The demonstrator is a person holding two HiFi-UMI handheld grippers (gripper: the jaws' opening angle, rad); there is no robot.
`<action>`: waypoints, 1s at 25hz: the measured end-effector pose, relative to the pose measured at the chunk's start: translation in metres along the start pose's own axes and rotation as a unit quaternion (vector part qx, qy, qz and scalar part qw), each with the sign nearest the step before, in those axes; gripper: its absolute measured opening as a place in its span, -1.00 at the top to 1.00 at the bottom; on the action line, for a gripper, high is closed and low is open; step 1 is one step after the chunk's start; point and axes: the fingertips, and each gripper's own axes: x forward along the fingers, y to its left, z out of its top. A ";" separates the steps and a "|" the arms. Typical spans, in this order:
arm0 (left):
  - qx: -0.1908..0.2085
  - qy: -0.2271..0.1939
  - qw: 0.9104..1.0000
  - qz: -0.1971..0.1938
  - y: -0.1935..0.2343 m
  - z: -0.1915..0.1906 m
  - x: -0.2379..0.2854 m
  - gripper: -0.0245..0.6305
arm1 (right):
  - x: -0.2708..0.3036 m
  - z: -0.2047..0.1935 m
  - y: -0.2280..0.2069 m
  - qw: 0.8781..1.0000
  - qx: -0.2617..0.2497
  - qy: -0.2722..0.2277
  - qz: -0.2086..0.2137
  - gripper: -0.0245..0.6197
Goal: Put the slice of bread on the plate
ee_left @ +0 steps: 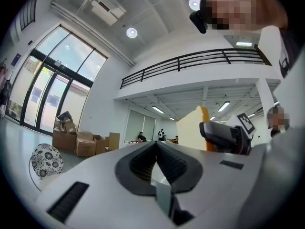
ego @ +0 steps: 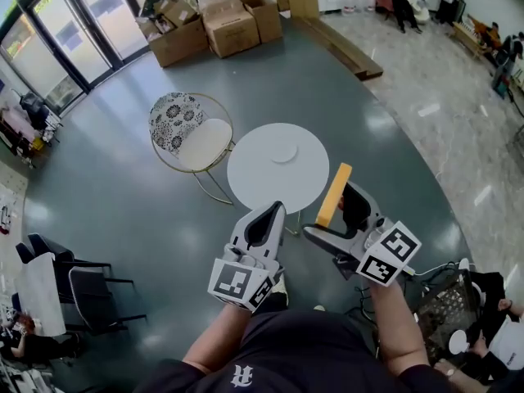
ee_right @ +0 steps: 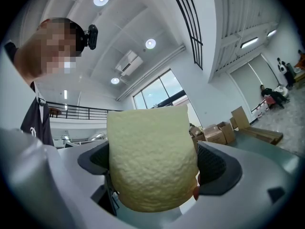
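One slice, clamped broadside between the jaws of the right gripper, pale crumb face filling that gripper's own view and bulging past both pads. Held in the air, not yet over the surface: seen edge-on from the head view, long axis running up and away from the jaws, yellow crust edge toward the camera, far end just beside the right rim of that round white top. One plate, small, white and bare, lying ahead and to the left of the slice on the far half of the surface, apart from slice and jaws alike. By judgement, then, a carry forward and leftward, followed by a tilt from edge-up to flat before any release; height above the surface not readable from here. Two grippers in all: the right one loaded and in line for the job; the left gripper beside it, pointing at the near rim, jaws pressed together on nothing, about as near the plate as the slice's tip. Further out: one patterned chair touching or just beside the left rim, cannot tell which, and several cardboard boxes well apart by the far wall.
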 end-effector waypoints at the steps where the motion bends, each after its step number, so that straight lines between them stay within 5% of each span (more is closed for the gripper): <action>1: -0.001 0.001 1.000 -0.004 0.009 0.002 0.005 0.91 | 0.009 0.002 -0.004 1.000 0.000 -0.001 -0.004 -0.76; 16: -0.003 0.012 0.998 -0.064 0.117 0.005 0.064 0.91 | 0.111 0.001 -0.057 0.997 -0.002 -0.013 -0.070 -0.76; 25: -0.011 0.013 0.997 -0.071 0.135 -0.005 0.076 0.91 | 0.126 -0.007 -0.072 0.996 0.000 -0.007 -0.083 -0.76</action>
